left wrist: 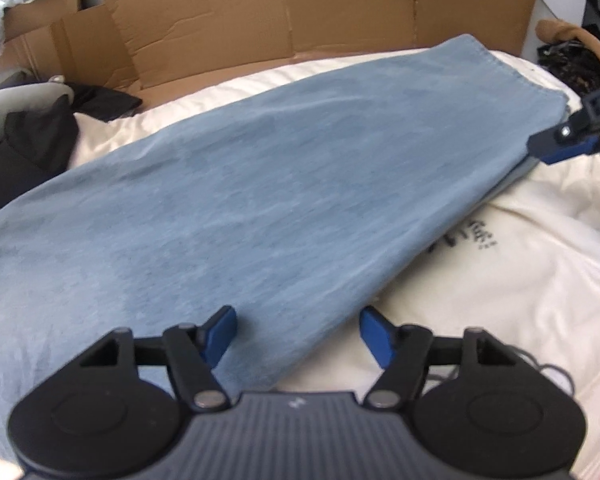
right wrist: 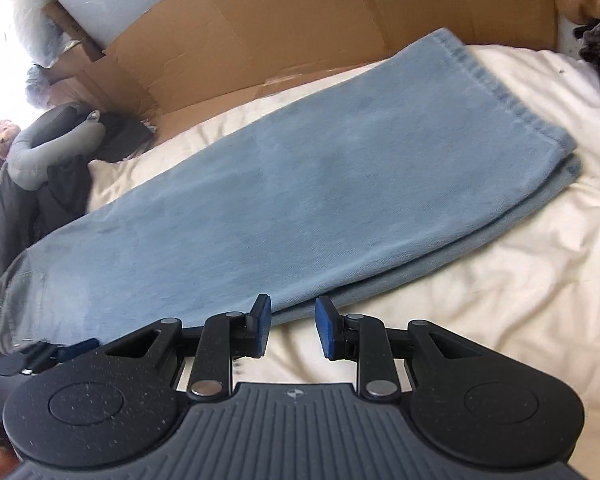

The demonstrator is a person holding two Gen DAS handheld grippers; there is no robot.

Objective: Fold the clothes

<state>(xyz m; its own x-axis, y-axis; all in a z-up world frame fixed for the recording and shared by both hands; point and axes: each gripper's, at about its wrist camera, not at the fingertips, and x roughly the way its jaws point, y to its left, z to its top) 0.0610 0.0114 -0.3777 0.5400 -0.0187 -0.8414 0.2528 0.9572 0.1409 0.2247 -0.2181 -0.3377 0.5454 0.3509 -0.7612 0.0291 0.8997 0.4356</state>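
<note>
Denim jeans (left wrist: pixel 284 184) lie lengthwise across a cream bed cover (left wrist: pixel 520 300), one leg stacked on the other, with the stitched hems (right wrist: pixel 512 100) at the far end near a flattened cardboard sheet (left wrist: pixel 300 8) and the waist end nearest the person. A pocket seam shows at the near left edge in the left wrist view. Dark clothes (left wrist: pixel 28 140) are heaped off to the left of the cover.

Both tools are empty. The left gripper (left wrist: pixel 298 332) hangs over the near edge of the jeans with its jaws spread wide, one blue pad above the cloth and the other above the cover; nothing is between the pads. The right gripper (right wrist: pixel 292 326) stands with a narrower gap, also pinching nothing, just off the long folded edge of the legs.

Denim of this kind looks fairly heavy and stiff for cloth. It should hold a crease and lie flat, but a doubled leg makes a thick bite and will sag if lifted from one point only. The sensible holds are probably the two corners of one end, hem or waistband, taking both layers together so the lower leg does not slip behind when that end is carried over for the next fold.
</note>
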